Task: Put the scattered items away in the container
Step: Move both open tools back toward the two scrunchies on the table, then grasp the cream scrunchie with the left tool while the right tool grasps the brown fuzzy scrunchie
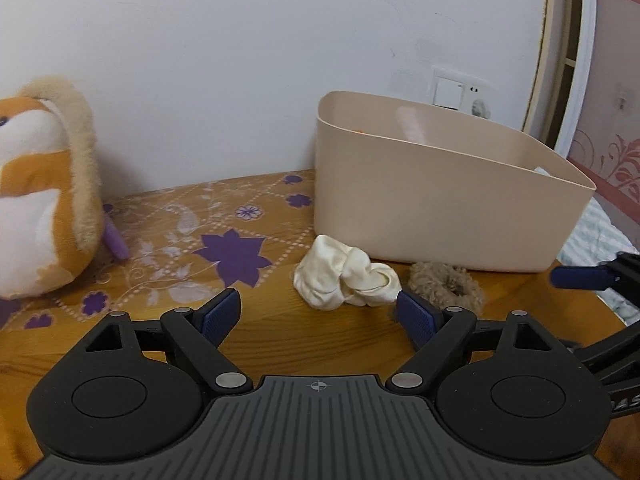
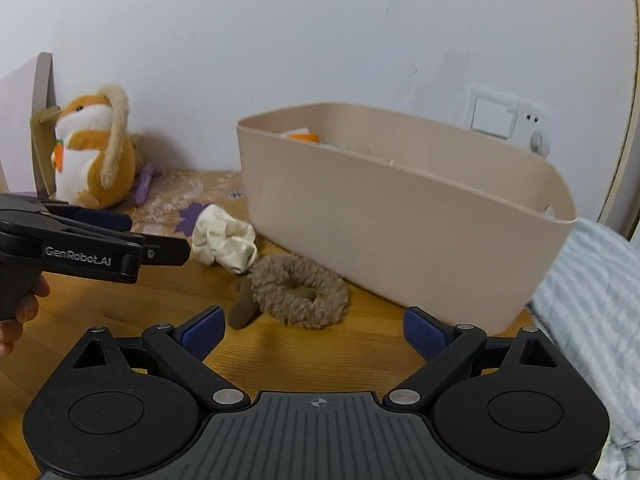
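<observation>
A beige plastic bin [image 1: 440,208] [image 2: 400,232] stands on the wooden table by the wall, with an orange item [image 2: 304,137] and something white inside. A cream scrunchie [image 1: 344,276] [image 2: 224,240] and a fuzzy brown scrunchie [image 1: 448,284] [image 2: 300,292] lie in front of the bin. A small brown piece [image 2: 243,308] lies beside the brown scrunchie. My left gripper [image 1: 318,316] [image 2: 120,232] is open and empty, just short of the cream scrunchie. My right gripper [image 2: 312,330] is open and empty, just short of the brown scrunchie; one of its fingers [image 1: 580,276] shows in the left wrist view.
An orange and white plush toy [image 1: 44,192] [image 2: 94,152] sits at the left on a flowered mat [image 1: 224,232], with a purple item [image 1: 116,240] [image 2: 144,184] beside it. A wall switch [image 2: 496,118] is behind the bin. Striped bedding [image 2: 592,300] lies to the right of the table.
</observation>
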A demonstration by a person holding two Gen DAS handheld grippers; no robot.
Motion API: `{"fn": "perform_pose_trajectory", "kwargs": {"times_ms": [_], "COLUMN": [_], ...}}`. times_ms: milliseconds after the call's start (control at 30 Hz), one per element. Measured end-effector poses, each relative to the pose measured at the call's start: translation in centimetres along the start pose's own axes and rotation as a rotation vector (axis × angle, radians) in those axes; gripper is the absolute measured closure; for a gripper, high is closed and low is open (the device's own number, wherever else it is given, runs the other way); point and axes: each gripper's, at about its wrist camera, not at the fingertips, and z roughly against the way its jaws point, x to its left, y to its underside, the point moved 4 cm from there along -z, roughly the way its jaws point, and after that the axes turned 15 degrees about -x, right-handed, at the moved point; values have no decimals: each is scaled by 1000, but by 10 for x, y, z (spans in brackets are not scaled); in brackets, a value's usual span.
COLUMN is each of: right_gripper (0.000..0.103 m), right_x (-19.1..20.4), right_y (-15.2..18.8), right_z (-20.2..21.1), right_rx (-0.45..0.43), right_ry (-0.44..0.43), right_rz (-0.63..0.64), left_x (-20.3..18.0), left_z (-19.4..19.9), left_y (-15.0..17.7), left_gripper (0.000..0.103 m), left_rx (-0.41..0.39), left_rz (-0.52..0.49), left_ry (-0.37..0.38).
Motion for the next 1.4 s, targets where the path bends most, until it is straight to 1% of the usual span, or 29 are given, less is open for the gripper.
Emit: {"fn": "perform_pose_trajectory", "kwargs": {"times_ms": [133, 267, 433, 500, 533, 600, 633, 667, 700, 733, 767, 800, 833, 900, 967, 1067, 1133, 1300, 1400], "right_gripper": [6, 6, 7, 10, 14, 15, 18, 23, 26, 36, 50, 55, 61, 69, 80, 88, 98, 100, 101], "right_x": [4, 9, 16, 19, 19, 20, 19, 19, 18, 16, 15, 14, 13, 14, 16, 16, 16, 17, 19], "right_y": [4, 3, 6, 8, 9, 11, 11, 11, 10, 10, 10, 11, 12, 13, 14, 15, 16, 14, 12], "right_z": [-15, -25, -39, -45, -48, -51, -53, -54, -55, -55, -56, -58, -59, -56, -55, -52, -51, -41, -35], "right_rx": [20, 16, 24, 23, 29, 33, 33, 34, 34, 37, 43, 53, 59, 55, 58, 56, 57, 41, 25], "right_ry": [4, 7, 12, 20, 25, 31, 35, 37, 39, 39, 37, 39, 40, 32, 28, 23, 14, -6, -13], "right_rz": [6, 25, 51, 60, 63, 57, 48, 40, 29, 13, 0, -10, -15, -21, -18, -26, -39, -44, -39], "left_x": [-1, 0, 3, 4, 4, 6, 7, 8, 9, 9, 9, 10, 10, 13, 13, 14, 14, 13, 13], "left_z": [-13, -26, -43, -49, -52, -58, -60, -62, -63, -64, -65, -66, -66, -65, -63, -57, -54, -44, -37], "left_y": [-3, -7, -3, 1, 4, 8, 9, 11, 12, 12, 13, 13, 13, 15, 17, 18, 18, 19, 18], "left_gripper": [16, 16, 16, 16, 16, 16, 17, 17, 23, 38, 47, 62, 70, 76, 80, 82, 82, 82, 83], "left_rx": [3, 1, 25, 39, 46, 57, 62, 68, 59, 51, 45, 41, 39, 37, 33, 28, 28, 26, 9], "left_rz": [14, 45, 95, 106, 112, 128, 136, 145, 146, 135, 122, 111, 112, 120, 117, 111, 112, 123, 124], "left_ry": [23, 44, 57, 64, 67, 70, 72, 70, 63, 47, 34, 25, 25, 28, 32, 24, 20, 16, 19]}}
